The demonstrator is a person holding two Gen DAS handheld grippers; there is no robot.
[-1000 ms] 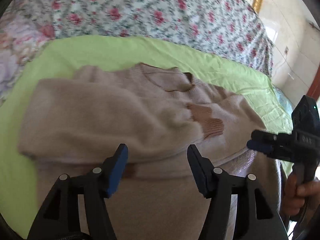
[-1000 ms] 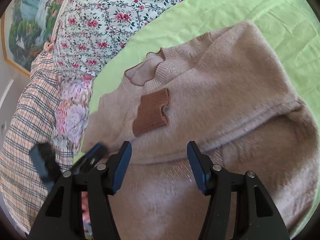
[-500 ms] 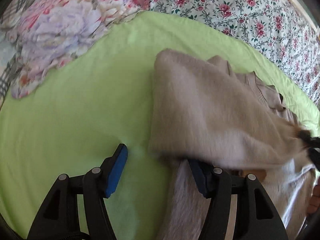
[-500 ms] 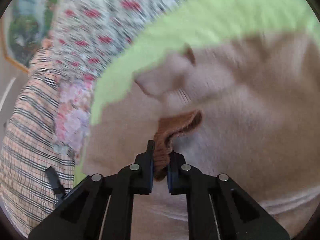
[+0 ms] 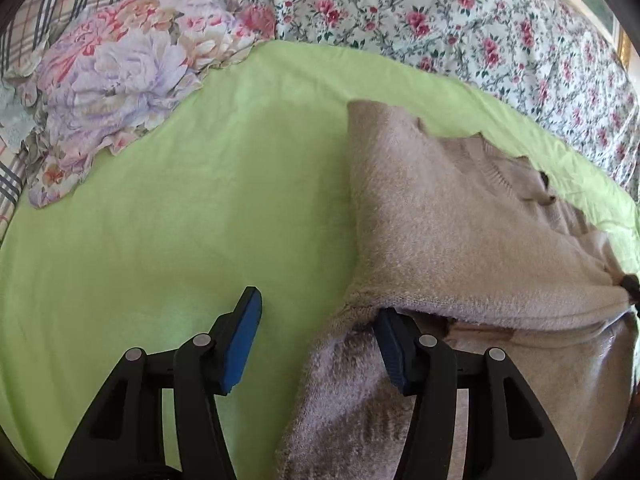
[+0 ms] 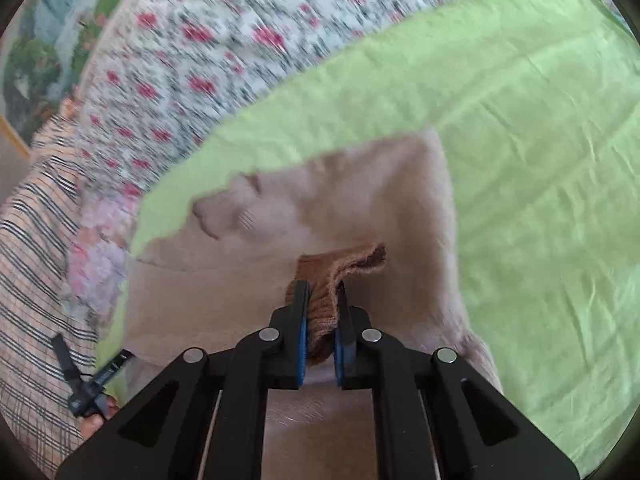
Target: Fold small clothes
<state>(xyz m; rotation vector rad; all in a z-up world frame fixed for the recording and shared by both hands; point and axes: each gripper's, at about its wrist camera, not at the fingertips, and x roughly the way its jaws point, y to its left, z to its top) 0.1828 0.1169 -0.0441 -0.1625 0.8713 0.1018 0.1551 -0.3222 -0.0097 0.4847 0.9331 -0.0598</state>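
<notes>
— How did we hold the right gripper (image 6: 320,316)?
— Pitched down, jaws pinching the brown cuff (image 6: 336,276).
— And the left gripper (image 5: 316,332)?
— Tilted down, jaws closing on nothing; the beige sweater (image 5: 440,216) lay on the green sheet (image 5: 180,220), toward three o'clock.

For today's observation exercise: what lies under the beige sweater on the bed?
Around the beige sweater a light green sheet shows, spread over the flowered bedcover and running under the sweater. The part of the sheet beneath it is covered, so anything else there cannot be seen.
</notes>
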